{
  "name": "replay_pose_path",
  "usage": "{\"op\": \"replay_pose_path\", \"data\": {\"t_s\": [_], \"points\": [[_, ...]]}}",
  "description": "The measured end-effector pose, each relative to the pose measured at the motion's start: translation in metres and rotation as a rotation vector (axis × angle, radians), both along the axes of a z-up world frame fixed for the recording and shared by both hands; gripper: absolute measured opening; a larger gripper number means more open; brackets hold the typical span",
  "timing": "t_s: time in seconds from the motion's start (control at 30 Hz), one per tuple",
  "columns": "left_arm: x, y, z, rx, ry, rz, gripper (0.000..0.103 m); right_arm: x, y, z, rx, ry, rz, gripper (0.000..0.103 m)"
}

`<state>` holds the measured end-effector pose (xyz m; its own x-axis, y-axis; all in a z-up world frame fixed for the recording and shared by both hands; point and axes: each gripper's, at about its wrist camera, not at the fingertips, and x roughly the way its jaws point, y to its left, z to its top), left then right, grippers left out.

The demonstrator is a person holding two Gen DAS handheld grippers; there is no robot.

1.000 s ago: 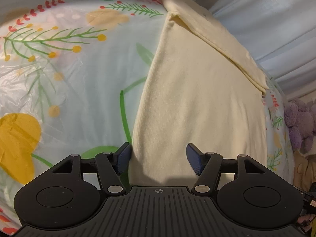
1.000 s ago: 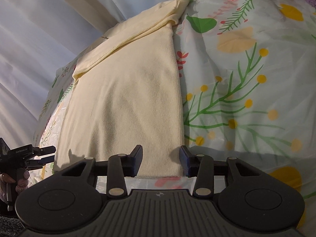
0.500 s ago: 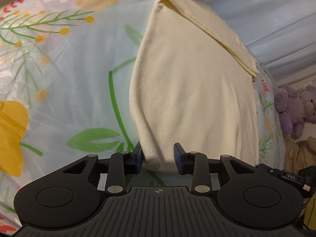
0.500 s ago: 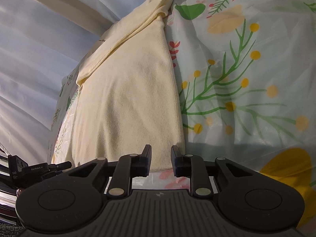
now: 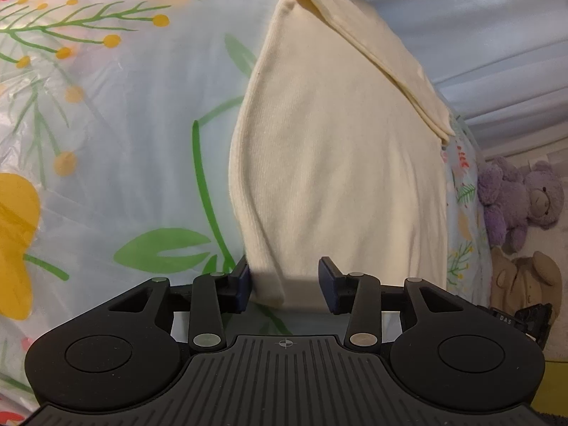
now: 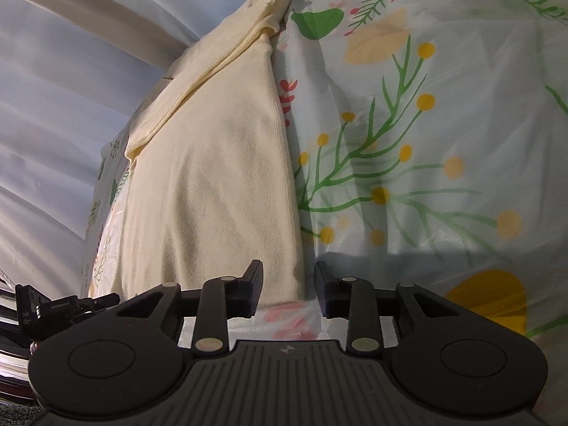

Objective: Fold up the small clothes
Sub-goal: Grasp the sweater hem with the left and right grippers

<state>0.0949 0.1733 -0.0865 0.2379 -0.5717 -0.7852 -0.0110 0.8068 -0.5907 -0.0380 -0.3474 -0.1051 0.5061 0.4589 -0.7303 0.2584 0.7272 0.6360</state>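
Both claws spring apart from half a second ago, left gripper (image 5: 284,284) and right gripper (image 6: 288,285) now gaping and empty around the near corners of the cream garment (image 5: 340,163) at frame centre, flat on the floral sheet (image 5: 106,124) — grab abandoned or being reset, I'd say.

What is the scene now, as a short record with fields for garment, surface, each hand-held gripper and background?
garment: cream knit garment, partly folded, lying flat
surface: floral plastic table cover
left hand-held gripper: open, jaws around near left corner of garment
right hand-held gripper: open, jaws around near right corner
background: purple teddy bear
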Motion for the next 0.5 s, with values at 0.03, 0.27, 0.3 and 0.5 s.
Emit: {"op": "replay_pose_path", "data": {"t_s": [0.03,0.27,0.3,0.5], "points": [[0.0006,0.0000,-0.0001,-0.001,0.003,0.000,0.047,0.0001,-0.0009,-0.0012,0.011,0.000,-0.006,0.032],[0.0044,-0.0071,0.0031,0.031,-0.009,-0.060,0.043,0.0075,0.0035,-0.0030,0.037,-0.008,-0.004,0.031],[0.0051,-0.0072,0.0025,0.029,-0.007,-0.062,0.040,0.0081,0.0032,-0.0041,0.041,-0.007,-0.004,0.031],[0.0096,-0.0094,0.0000,0.077,0.003,-0.085,0.013,0.0098,0.0054,-0.0067,0.027,0.008,0.002,0.014]]}}
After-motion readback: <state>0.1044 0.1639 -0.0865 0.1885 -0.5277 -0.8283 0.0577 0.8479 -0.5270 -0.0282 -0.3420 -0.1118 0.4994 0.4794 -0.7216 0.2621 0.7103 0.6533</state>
